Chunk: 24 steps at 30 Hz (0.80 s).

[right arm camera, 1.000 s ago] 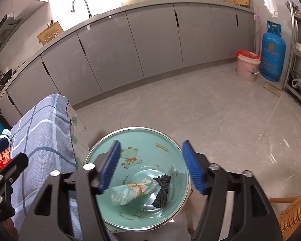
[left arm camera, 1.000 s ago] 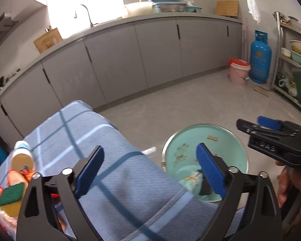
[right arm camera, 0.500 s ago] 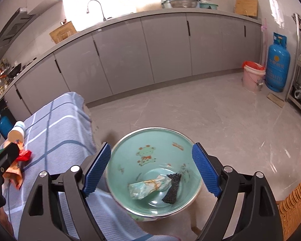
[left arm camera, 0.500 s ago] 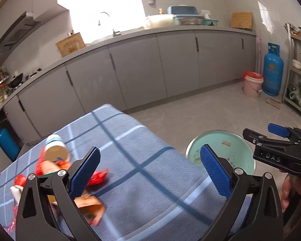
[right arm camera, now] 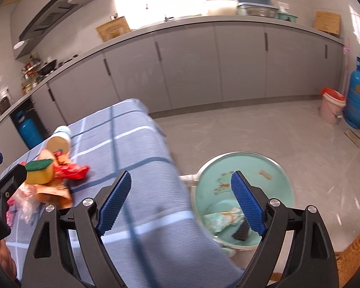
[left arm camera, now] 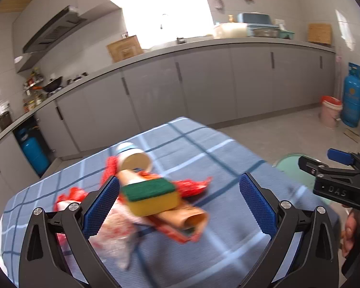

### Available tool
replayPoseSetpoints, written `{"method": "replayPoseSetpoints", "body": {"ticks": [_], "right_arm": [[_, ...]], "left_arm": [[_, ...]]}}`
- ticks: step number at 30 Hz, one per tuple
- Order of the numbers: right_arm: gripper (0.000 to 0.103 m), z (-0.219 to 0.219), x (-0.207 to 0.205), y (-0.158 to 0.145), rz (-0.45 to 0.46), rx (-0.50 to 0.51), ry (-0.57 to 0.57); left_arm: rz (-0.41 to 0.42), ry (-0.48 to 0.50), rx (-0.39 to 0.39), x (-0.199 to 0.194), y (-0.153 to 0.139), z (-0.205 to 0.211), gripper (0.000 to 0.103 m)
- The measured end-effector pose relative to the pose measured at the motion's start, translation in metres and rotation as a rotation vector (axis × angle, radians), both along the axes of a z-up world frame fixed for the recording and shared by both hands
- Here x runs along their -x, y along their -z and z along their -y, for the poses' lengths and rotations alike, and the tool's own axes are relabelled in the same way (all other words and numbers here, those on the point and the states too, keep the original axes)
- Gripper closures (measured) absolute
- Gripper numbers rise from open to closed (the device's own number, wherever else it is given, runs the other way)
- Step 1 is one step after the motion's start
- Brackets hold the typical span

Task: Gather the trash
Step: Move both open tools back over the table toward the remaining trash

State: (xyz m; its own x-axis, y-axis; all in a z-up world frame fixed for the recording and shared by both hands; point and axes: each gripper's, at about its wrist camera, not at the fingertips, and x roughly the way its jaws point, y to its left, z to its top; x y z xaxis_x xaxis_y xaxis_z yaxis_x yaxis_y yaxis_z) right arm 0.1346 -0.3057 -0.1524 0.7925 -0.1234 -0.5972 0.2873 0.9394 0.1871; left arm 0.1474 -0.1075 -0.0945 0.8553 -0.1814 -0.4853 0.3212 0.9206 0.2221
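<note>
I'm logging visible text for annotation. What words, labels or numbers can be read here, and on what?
"DAS": moulded on the right gripper body, left wrist view.
Blue gas cylinder: round emblem, lettering too small to read.
Wrappers in the trash pile: print too blurred.
Basin: cartoon print only.

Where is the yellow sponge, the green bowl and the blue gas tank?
yellow sponge [left arm camera: 153,201]: left wrist view, on its yellow front side.
green bowl [right arm camera: 256,165]: right wrist view, on its bare inner wall.
blue gas tank [right arm camera: 358,98]: right wrist view, on the middle of its body.
</note>
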Motion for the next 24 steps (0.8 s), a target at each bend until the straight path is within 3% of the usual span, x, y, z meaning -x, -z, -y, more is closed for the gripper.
{"method": "replayPoseSetpoints", "body": {"ticks": [15,24], "right_arm": [[0.012,-0.097,-0.038,-0.025,0.032,0.002,-0.201],[0.007,-0.149,-0.065,-0.033,0.038,0.020,-0.306]], "left_arm": [[-0.036,-0.354,-0.045,-0.021,0.008,-0.156,0.005],[-0.095,-0.506,-0.037,-0.026,0.021,-0.233,0.005]]}}
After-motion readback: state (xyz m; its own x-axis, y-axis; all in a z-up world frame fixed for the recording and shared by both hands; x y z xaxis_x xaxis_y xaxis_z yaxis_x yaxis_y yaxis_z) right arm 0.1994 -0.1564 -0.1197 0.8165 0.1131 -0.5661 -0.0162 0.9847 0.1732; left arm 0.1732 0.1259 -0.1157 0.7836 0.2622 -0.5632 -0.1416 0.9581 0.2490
